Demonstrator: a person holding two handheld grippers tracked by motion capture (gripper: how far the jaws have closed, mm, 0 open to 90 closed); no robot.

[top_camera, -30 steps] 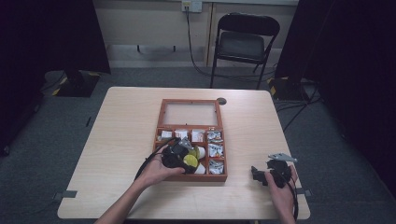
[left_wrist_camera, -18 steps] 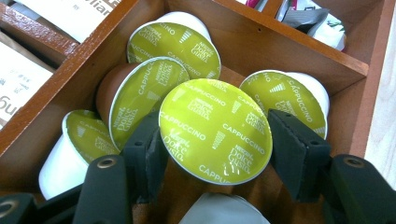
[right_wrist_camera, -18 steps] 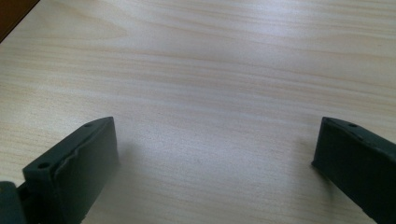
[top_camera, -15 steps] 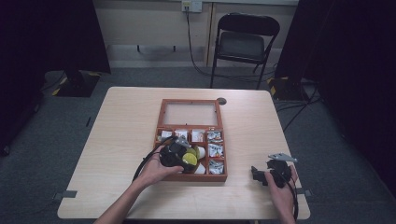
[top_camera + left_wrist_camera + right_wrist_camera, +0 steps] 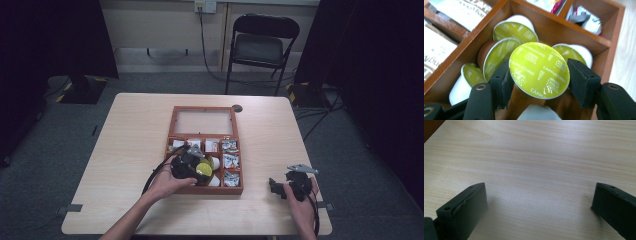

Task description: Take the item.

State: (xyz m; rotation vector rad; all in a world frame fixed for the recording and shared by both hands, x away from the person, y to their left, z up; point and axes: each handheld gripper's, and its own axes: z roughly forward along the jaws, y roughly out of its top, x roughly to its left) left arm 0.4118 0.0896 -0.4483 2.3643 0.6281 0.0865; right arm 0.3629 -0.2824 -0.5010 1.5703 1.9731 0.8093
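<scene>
Your left gripper (image 5: 539, 85) has its jaws pinching a green-lidded cappuccino capsule (image 5: 539, 70) by its brown body, just under the foil rim, over the lower middle compartment of the wooden compartment box (image 5: 171, 131). The capsule sits tilted, its lid facing the camera, with other capsules (image 5: 515, 31) close behind and beside it in the same compartment.

Lift it straight up out of the compartment before you move sideways. The wooden divider (image 5: 576, 37) and the neighbouring capsules are near enough that a sideways drag would likely catch the rim or tip one over. Keep the squeeze as it is: the body is probably thin plastic, and more force may dent it, while less may let the tapered cup slip down.

Your right gripper (image 5: 539, 202) rests over bare desk (image 5: 544, 152), jaws spread wide with nothing between them, well apart from the box. Leave it there, or bring it in only once the capsule is free of the box walls.
</scene>
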